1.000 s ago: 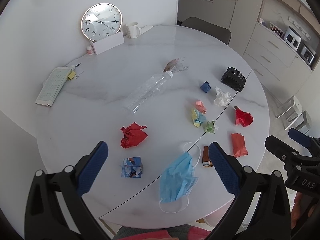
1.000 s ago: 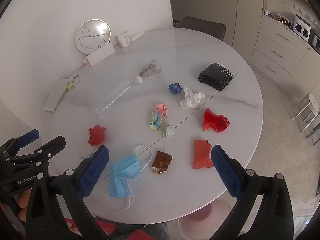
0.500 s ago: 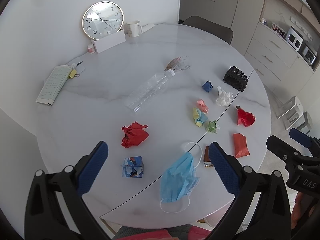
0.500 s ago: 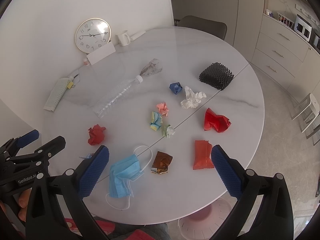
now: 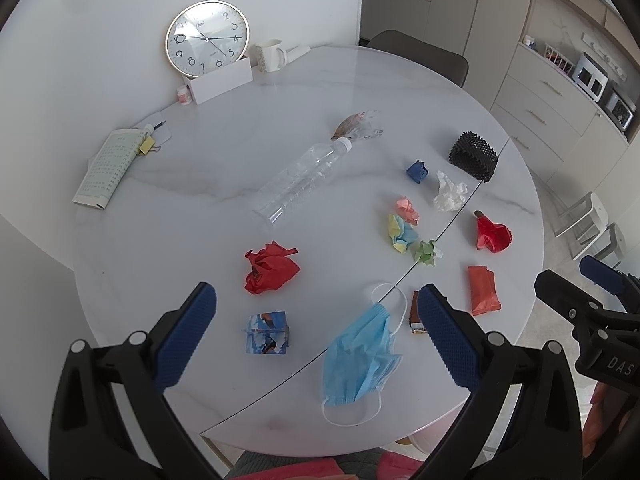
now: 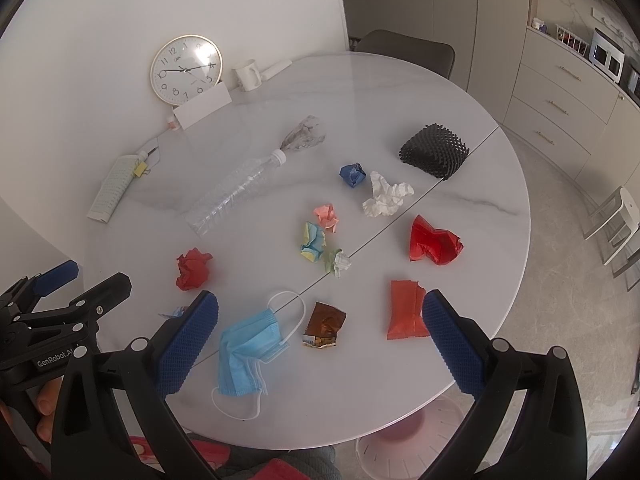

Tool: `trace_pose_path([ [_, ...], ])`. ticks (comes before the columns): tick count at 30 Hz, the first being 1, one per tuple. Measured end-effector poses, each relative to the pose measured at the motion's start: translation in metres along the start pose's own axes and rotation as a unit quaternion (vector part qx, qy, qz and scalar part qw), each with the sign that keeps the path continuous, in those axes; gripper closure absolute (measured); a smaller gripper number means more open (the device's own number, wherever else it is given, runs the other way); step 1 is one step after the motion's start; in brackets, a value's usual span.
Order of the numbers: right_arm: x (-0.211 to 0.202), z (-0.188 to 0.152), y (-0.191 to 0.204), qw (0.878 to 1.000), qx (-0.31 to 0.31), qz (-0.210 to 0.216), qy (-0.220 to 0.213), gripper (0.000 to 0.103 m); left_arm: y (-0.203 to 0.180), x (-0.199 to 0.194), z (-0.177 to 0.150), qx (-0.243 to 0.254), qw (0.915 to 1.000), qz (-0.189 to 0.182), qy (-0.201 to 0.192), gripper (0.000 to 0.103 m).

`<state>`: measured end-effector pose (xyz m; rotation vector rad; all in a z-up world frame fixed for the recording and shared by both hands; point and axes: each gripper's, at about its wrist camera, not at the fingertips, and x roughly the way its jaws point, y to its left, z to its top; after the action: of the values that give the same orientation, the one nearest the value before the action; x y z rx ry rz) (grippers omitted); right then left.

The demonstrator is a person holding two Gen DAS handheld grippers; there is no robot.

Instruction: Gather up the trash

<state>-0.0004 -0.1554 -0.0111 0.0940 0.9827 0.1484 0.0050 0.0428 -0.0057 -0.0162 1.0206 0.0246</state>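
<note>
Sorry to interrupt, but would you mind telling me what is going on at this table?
A person is starting to collect trash with a handheld gripper in each hand. The left gripper and right gripper are both open, above the near edge of the table, holding nothing. The litter lies untouched: a mask, a bottle, red paper and other scraps. A pink bin shows below the table edge.

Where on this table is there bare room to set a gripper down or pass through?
Bare marble lies between the notepad, plastic bottle and red crumpled paper, and on the far side behind the black mesh toward the mug. Crowded: the middle-right cluster of paper balls, tissue, and wrappers down to the face mask.
</note>
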Motion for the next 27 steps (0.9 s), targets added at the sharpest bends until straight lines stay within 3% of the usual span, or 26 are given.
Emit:
trace_pose_path([
  [12,0.003,-0.002,0.001,1.000,0.000,-0.001,0.001,0.002,0.002,0.003,-0.003,0.006,1.0000,-0.001,0.001,0.006],
  [16,0.006,-0.007,-0.003,1.000,-0.001,-0.008,-0.005,0.002,0.005,0.013,-0.011,0.037,0.9986,-0.037,-0.003,0.006],
  [22,0.028,-0.024,-0.021,1.000,0.028,0.008,-0.003,0.002,-0.003,0.045,-0.048,0.125,0.9891,-0.070,0.034,0.006],
  [27,0.049,-0.042,-0.039,0.999,0.033,-0.010,0.010,0.002,-0.023,0.083,-0.076,0.134,0.9830,-0.099,0.077,0.007],
])
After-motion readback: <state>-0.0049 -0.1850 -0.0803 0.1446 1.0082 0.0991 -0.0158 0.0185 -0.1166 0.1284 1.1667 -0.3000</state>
